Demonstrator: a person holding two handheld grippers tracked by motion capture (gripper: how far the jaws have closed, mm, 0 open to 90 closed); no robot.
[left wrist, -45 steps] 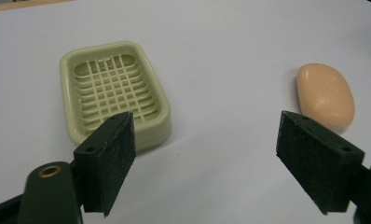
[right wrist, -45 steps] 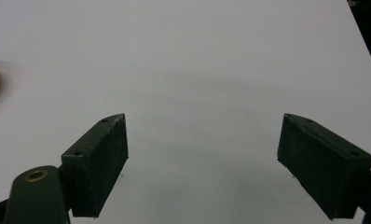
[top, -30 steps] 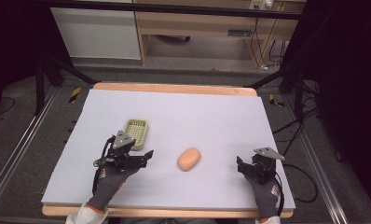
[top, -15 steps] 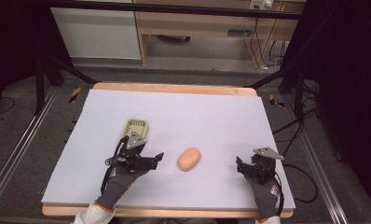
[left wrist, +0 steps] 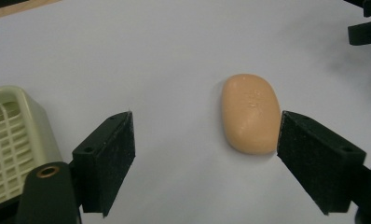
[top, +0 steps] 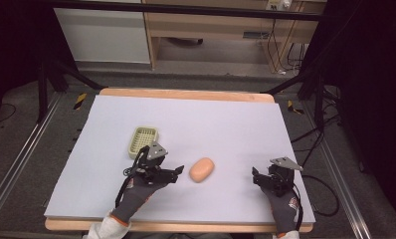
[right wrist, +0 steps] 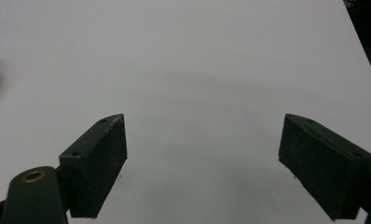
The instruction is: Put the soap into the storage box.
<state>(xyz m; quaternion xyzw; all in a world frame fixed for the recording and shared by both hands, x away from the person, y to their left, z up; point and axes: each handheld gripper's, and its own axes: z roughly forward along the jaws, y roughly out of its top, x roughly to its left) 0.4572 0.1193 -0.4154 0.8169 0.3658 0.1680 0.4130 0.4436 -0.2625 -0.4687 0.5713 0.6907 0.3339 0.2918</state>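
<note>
Ahead of the left gripper [top: 172, 173]: one soap [left wrist: 250, 112], toward the right-hand jaw.

The soap lies on the counter [top: 226, 124], long axis roughly along the jaws' reach, just off the inner tip of the right-hand jaw; jaws wide, holding nothing. One dish [left wrist: 11, 140] sits outside the left-hand jaw. Right gripper [top: 258, 178] is farther off, jaws wide and empty. Count: one soap, one dish, two grippers.

A pale green soap dish [top: 144, 140] sits left of centre on the grey table [top: 226, 124], toward its front edge.
</note>
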